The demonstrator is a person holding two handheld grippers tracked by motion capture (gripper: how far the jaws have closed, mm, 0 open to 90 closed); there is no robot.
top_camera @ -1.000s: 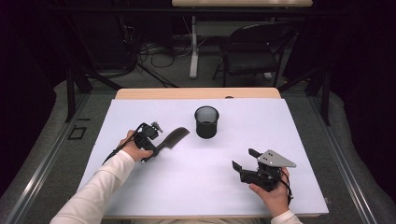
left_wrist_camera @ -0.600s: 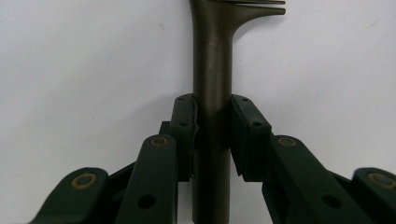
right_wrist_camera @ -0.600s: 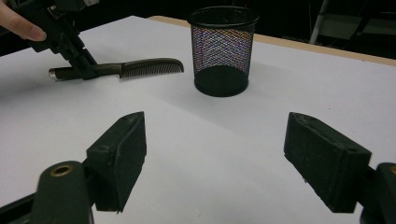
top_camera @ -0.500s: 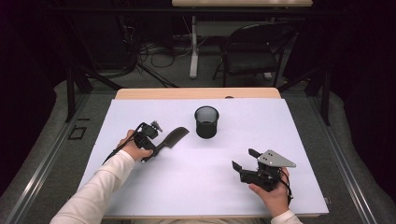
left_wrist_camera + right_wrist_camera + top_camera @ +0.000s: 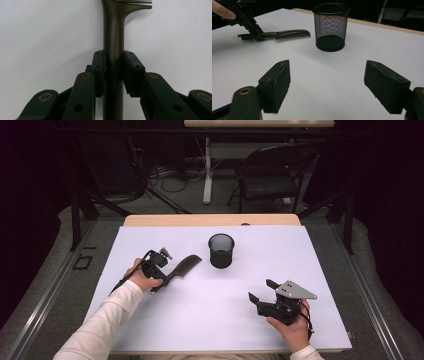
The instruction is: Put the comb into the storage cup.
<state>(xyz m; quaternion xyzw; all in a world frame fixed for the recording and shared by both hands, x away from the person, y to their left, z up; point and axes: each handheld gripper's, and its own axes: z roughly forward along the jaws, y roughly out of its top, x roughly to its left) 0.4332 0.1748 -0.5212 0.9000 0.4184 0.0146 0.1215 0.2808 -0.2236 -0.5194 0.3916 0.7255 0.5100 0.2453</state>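
Fingers of the left gripper [image 5: 113,72] clamp the comb [image 5: 113,37] handle — right gripper [image 5: 334,85] gapes empty, no lettering readable.

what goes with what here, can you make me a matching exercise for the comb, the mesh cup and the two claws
Column one:
1. dark plastic comb with a round handle
2. black wire-mesh cylindrical cup
3. left claw
4. right claw

Column two:
A. open, nothing between its jaws
B. standing upright, apart from both claws
C. lying flat on the white table cover, gripped by its handle
D. shut on a handle

Pairs: 1-C, 2-B, 3-D, 4-A
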